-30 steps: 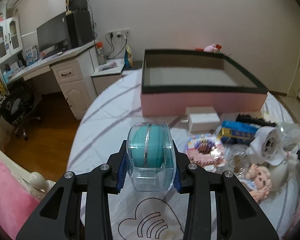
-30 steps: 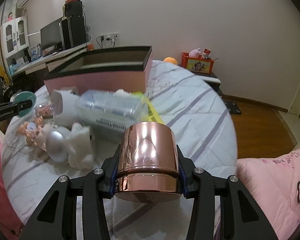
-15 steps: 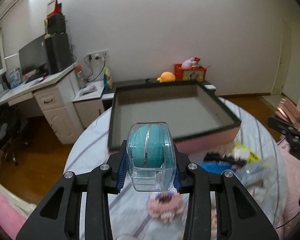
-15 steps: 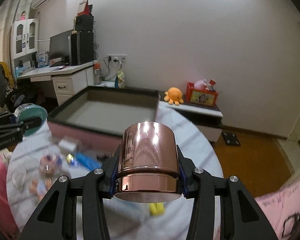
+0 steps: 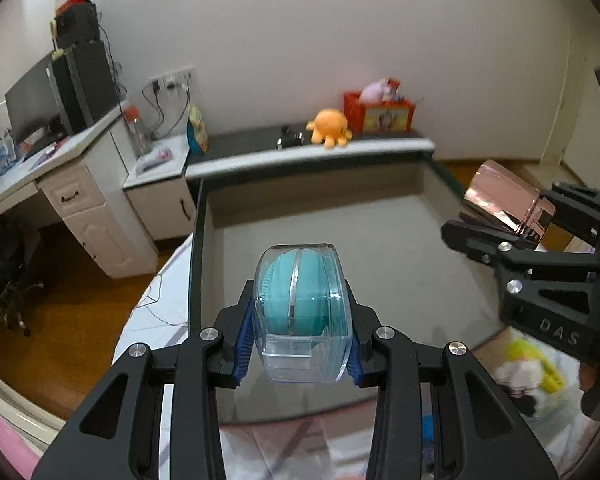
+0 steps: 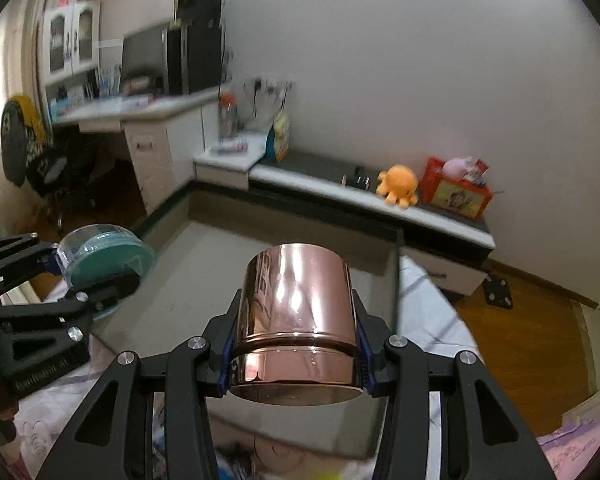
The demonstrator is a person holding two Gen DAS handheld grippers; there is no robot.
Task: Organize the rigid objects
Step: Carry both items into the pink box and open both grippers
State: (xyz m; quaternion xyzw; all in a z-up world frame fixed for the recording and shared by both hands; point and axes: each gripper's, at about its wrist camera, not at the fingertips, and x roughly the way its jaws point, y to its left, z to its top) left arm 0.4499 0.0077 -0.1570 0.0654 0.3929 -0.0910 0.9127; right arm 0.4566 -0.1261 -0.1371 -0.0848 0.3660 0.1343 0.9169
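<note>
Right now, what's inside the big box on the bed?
The box shows only bare grey floor. Its near part is hidden behind the clear case and copper cup, so that stretch can't be checked.

We can't make out the blurred yellow-and-white clutter (image 5: 528, 364) at lower right, and the box (image 6: 284, 236) rim smears; its near wall hides behind the copper cup (image 6: 296, 320).

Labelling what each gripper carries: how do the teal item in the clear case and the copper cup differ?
The clear case is see-through plastic showing a teal disc; the copper cup is opaque, mirror-shiny metal. The case is narrow with a rounded top; the cup is a plain cylinder. Both are clamped at the sides and held over the open box.
</note>
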